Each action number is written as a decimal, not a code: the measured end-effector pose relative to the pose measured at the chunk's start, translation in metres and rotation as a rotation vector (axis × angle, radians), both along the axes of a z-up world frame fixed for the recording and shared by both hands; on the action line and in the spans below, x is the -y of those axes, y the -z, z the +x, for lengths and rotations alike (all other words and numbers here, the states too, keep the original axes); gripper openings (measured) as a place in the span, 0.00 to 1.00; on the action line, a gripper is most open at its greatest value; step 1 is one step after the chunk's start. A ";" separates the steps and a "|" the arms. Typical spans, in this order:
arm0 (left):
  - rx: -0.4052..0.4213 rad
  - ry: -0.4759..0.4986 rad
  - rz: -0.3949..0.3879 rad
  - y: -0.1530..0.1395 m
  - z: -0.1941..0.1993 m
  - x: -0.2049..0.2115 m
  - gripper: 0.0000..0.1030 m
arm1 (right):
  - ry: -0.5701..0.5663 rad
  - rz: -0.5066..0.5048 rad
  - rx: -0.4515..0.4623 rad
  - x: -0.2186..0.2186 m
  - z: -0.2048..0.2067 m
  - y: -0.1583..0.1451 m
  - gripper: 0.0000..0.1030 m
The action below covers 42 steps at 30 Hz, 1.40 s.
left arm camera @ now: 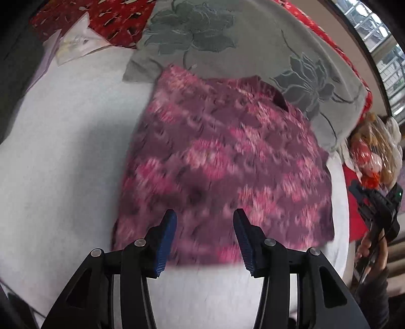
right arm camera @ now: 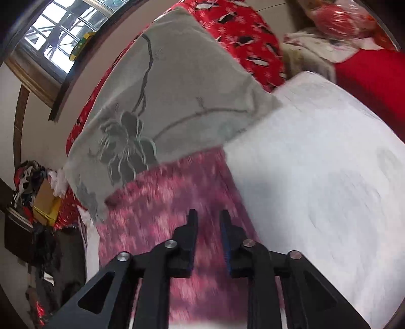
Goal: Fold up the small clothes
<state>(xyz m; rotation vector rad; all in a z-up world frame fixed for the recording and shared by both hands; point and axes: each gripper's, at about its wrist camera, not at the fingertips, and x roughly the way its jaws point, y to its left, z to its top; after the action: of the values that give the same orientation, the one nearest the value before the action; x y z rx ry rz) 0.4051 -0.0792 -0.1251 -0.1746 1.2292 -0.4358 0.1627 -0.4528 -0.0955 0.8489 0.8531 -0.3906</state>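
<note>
A small pink and purple patterned garment point(left arm camera: 222, 162) lies flat on a white padded surface point(left arm camera: 65, 157), its far edge against a grey flowered pillow point(left arm camera: 227, 38). My left gripper point(left arm camera: 205, 217) is open and empty, hovering over the garment's near edge. The right gripper's body shows at the far right of the left wrist view point(left arm camera: 379, 205), held in a hand, off the surface's edge. In the right wrist view the right gripper point(right arm camera: 208, 215) has a narrow gap between its fingers, holds nothing, and hovers over the garment point(right arm camera: 177, 210) near the pillow point(right arm camera: 172, 96).
A red patterned blanket point(left arm camera: 111, 17) lies behind the pillow. Plastic-wrapped items point(left arm camera: 374, 151) sit at the right past the surface. A window point(right arm camera: 58, 33), a cardboard box point(right arm camera: 45, 202) and a clothes pile stand at the left in the right wrist view.
</note>
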 end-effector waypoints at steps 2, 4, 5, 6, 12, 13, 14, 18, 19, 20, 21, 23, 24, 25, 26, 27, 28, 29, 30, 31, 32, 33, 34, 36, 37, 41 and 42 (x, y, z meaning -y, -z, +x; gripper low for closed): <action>0.003 -0.008 0.012 0.005 0.016 0.013 0.45 | -0.019 0.022 -0.005 0.015 0.028 0.014 0.28; 0.007 -0.011 0.013 0.011 0.032 0.023 0.45 | -0.033 0.007 -0.035 0.025 0.057 0.031 0.28; 0.011 -0.012 0.015 0.012 0.040 0.026 0.45 | -0.032 -0.001 -0.045 0.028 0.066 0.038 0.28; 0.021 -0.016 0.018 0.013 0.047 0.029 0.45 | -0.033 -0.003 -0.056 0.031 0.075 0.045 0.29; 0.073 -0.106 0.011 0.025 0.083 0.033 0.46 | -0.145 -0.064 -0.011 0.035 0.118 0.045 0.04; 0.060 -0.134 0.022 0.034 0.090 0.033 0.46 | -0.126 -0.045 0.024 0.039 0.118 0.044 0.04; 0.038 -0.158 0.038 0.045 0.095 0.035 0.46 | -0.100 -0.032 0.009 0.042 0.119 0.050 0.11; 0.008 -0.189 0.035 0.063 0.102 0.030 0.42 | -0.104 0.069 -0.130 0.050 0.113 0.079 0.25; 0.017 -0.189 0.020 0.061 0.100 0.027 0.42 | -0.069 0.073 -0.048 0.054 0.099 0.072 0.25; 0.020 -0.191 -0.002 0.058 0.098 0.024 0.43 | -0.035 0.078 0.013 0.059 0.082 0.067 0.31; 0.018 -0.195 -0.019 0.057 0.097 0.022 0.43 | -0.015 0.087 0.025 0.062 0.071 0.067 0.46; 0.000 -0.207 -0.062 0.056 0.096 0.021 0.43 | -0.022 0.128 -0.017 0.063 0.054 0.080 0.48; -0.008 -0.208 -0.075 0.056 0.096 0.023 0.44 | -0.046 0.150 -0.038 0.059 0.051 0.088 0.48; -0.013 -0.210 -0.076 0.056 0.096 0.026 0.44 | -0.071 0.171 -0.054 0.053 0.049 0.094 0.48; -0.013 -0.211 -0.070 0.055 0.096 0.028 0.44 | -0.108 0.191 -0.057 0.045 0.048 0.100 0.46; -0.008 -0.210 -0.053 0.055 0.095 0.031 0.45 | -0.145 0.166 -0.036 0.034 0.047 0.096 0.22; 0.000 -0.208 -0.037 0.055 0.094 0.033 0.45 | -0.186 0.144 -0.019 0.029 0.049 0.089 0.06; 0.004 -0.207 -0.026 0.057 0.094 0.034 0.46 | -0.193 0.088 0.003 0.024 0.047 0.079 0.07; 0.007 -0.206 -0.012 0.059 0.093 0.034 0.46 | -0.173 0.024 0.062 0.023 0.042 0.066 0.06; 0.007 -0.209 0.016 0.064 0.093 0.034 0.46 | -0.148 0.003 0.095 0.025 0.037 0.060 0.05; 0.007 -0.210 0.035 0.066 0.092 0.033 0.46 | -0.097 -0.012 0.107 0.029 0.030 0.059 0.03; 0.009 -0.204 0.056 0.070 0.093 0.033 0.45 | -0.065 -0.034 0.078 0.032 0.028 0.062 0.04; 0.015 -0.197 0.071 0.070 0.092 0.035 0.45 | -0.059 -0.025 0.018 0.035 0.029 0.075 0.04; 0.018 -0.190 0.086 0.064 0.091 0.037 0.43 | -0.100 0.012 -0.111 0.033 0.035 0.098 0.04; 0.018 -0.185 0.073 0.058 0.088 0.037 0.43 | -0.100 -0.037 -0.102 0.027 0.033 0.090 0.05; 0.071 -0.151 0.015 0.037 0.068 0.040 0.46 | -0.114 -0.105 0.050 0.004 0.025 0.049 0.10; 0.081 -0.143 0.020 0.037 0.062 0.043 0.50 | -0.133 -0.109 0.090 -0.005 0.024 0.043 0.15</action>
<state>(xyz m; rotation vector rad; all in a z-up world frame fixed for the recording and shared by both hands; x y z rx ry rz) 0.4671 -0.1226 -0.1622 -0.2243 1.1334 -0.3039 0.1865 -0.4480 -0.1381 0.6995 0.7934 -0.2774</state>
